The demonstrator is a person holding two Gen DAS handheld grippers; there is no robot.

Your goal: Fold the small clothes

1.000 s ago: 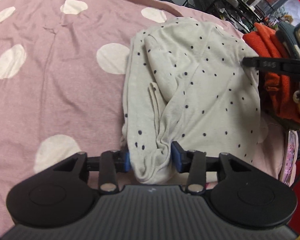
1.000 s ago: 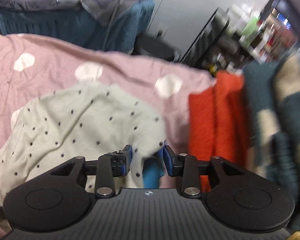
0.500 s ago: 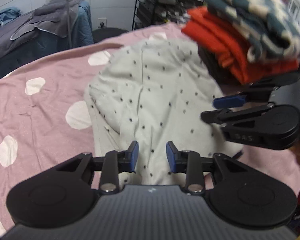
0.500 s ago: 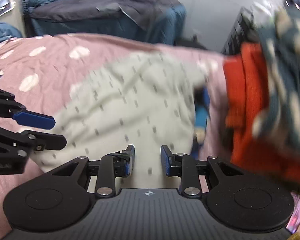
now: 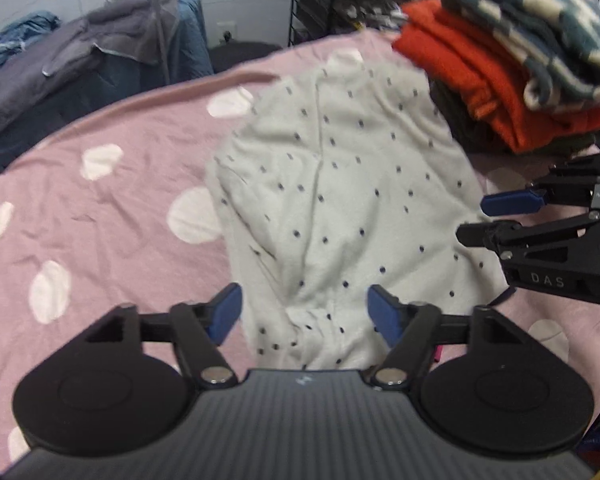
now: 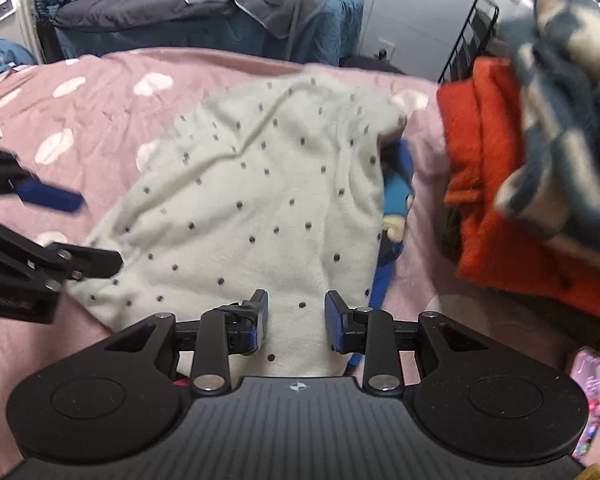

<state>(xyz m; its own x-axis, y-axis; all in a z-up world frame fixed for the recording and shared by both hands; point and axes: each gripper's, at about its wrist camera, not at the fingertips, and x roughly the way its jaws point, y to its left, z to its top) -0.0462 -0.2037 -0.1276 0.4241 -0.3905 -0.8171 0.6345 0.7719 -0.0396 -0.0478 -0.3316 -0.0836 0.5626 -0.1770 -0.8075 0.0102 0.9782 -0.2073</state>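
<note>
Dotted white garment (image 5: 340,200) flat on pink spotted sheet (image 5: 100,220), near edge between both spread-apart tongs, left tongs (image 5: 305,314), right tongs (image 6: 296,322)

I can't make out the blue item (image 6: 396,196) mostly buried under the cream dotted knit garment (image 6: 260,200); the teal-and-cream checked knit (image 6: 560,152) is blurred and cut off at right.
</note>
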